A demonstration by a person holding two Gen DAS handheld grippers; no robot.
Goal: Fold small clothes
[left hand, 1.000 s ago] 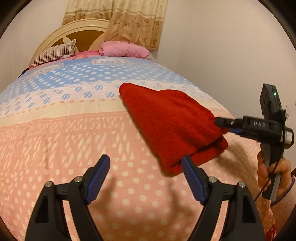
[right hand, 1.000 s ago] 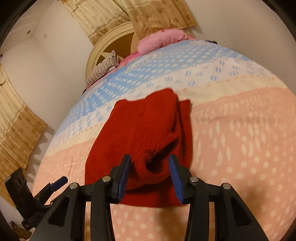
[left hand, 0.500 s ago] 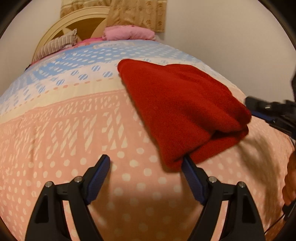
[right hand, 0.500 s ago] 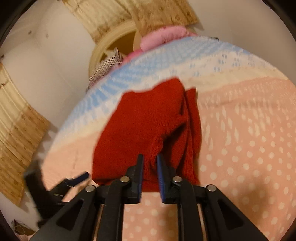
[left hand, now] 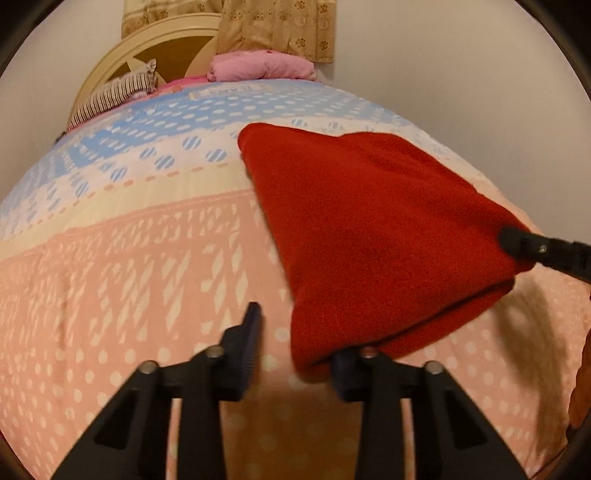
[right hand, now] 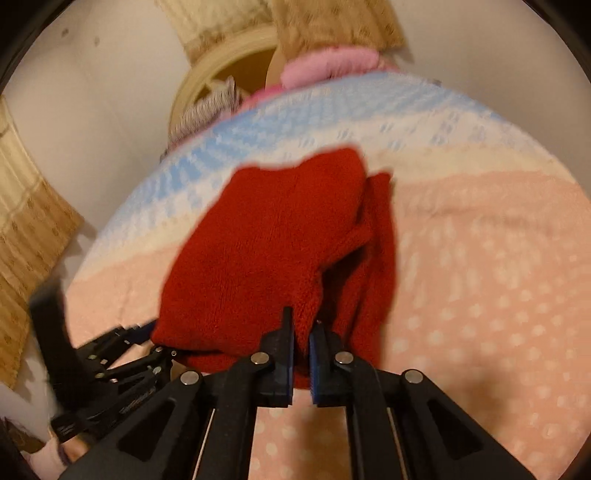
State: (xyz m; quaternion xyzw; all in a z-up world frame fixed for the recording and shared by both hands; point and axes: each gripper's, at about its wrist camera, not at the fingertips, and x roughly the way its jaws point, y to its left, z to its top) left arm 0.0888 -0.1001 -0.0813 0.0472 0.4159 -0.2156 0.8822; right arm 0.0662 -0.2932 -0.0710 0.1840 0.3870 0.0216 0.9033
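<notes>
Between the two fingers of the right hand-held gripper (right hand: 302, 363), a bunched edge of one red knitted garment (right hand: 273, 251) is pinched; the jaws stand nearly together, with red knit filling the narrow gap. From that pinch the cloth runs forward and away over the bedspread (right hand: 491, 266), one folded layer on top and a second strip of the same red cloth lying just to its right.

At the near corner of that garment (left hand: 369, 240), seen from the left wrist, the left hand-held gripper (left hand: 295, 354) has its two fingers parted. Its left finger (left hand: 248, 354) stands clear over the pink dotted bedspread (left hand: 129, 295), while its right one goes under the drooping red corner, so the tip is hidden. No cloth is clamped between them. To the right of this gripper, the black tip of the other hand-held gripper meets the garment's right corner.

Further off, the bedspread changes from pink to a cream band and then blue. At the far end lie one striped pillow (left hand: 114, 96) and one pink pillow (left hand: 258, 66), against one rounded cream headboard (left hand: 147, 48). Behind it hangs a beige patterned curtain (left hand: 273, 26).
</notes>
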